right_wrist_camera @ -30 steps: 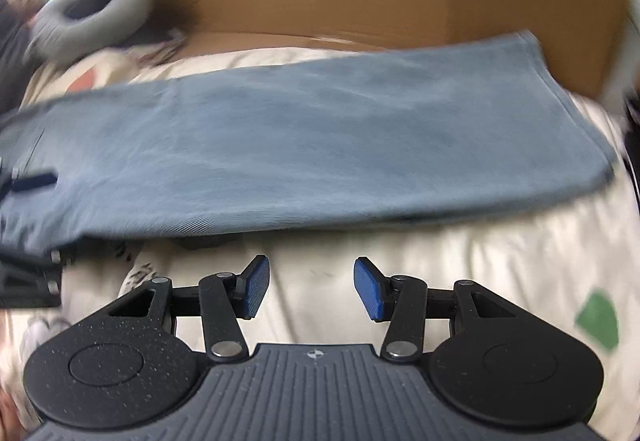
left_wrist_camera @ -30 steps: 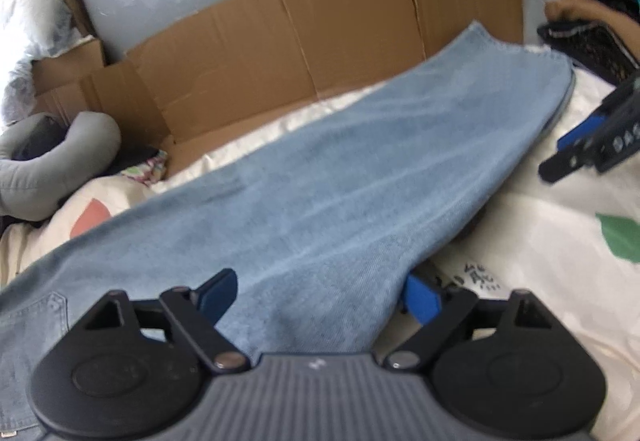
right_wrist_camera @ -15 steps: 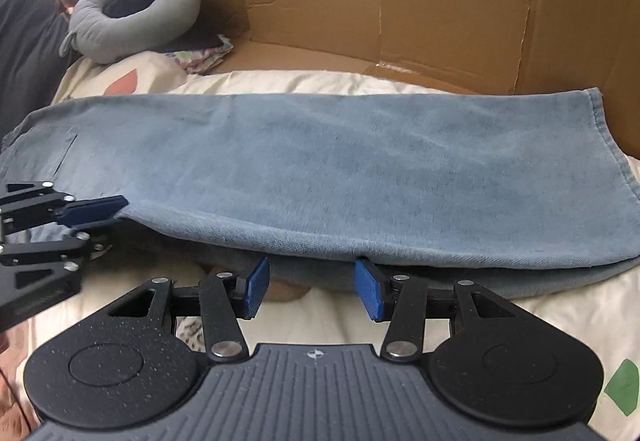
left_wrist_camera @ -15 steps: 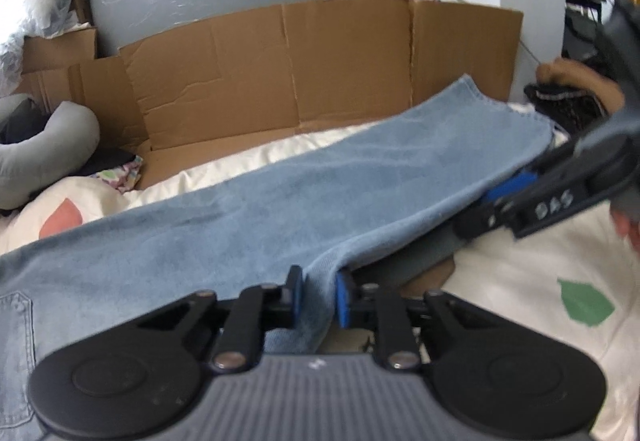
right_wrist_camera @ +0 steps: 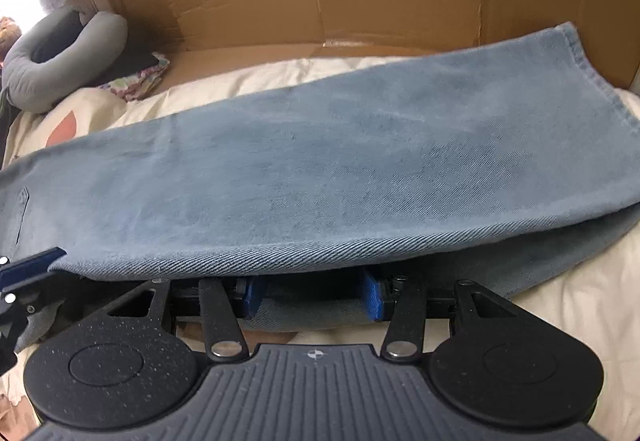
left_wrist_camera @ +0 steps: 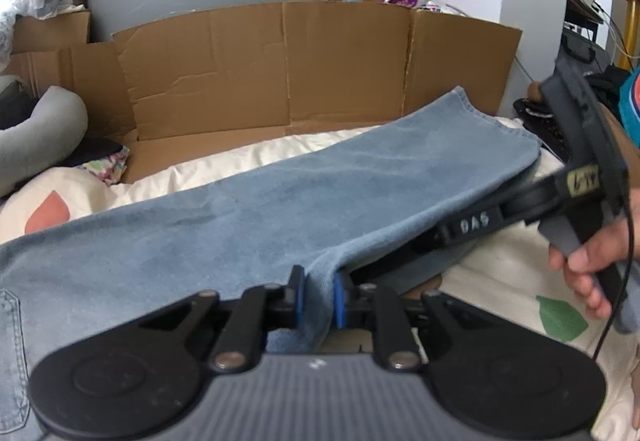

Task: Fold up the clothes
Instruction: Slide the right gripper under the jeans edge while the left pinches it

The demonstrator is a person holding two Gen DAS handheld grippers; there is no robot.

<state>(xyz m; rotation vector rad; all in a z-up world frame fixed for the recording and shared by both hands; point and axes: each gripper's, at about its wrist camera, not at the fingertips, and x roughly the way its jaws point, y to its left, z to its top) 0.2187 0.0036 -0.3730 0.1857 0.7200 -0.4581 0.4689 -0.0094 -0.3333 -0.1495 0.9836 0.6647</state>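
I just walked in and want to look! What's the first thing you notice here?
The big light-blue jeans stretch across the cream bedspread, in front of a wall of brown cardboard. The left gripper pinches the near edge of the denim, while the right gripper sits open, its blue fingers tucked under the top layer. A grey neck pillow lies far left.

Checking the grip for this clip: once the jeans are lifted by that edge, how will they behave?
The jeans will probably sag between grips: the edge already bunches where the left tongs pinch it. The thick twill weave and doubled layers suggest some weight. The right tongs sit open under the edge, so that side likely droops.
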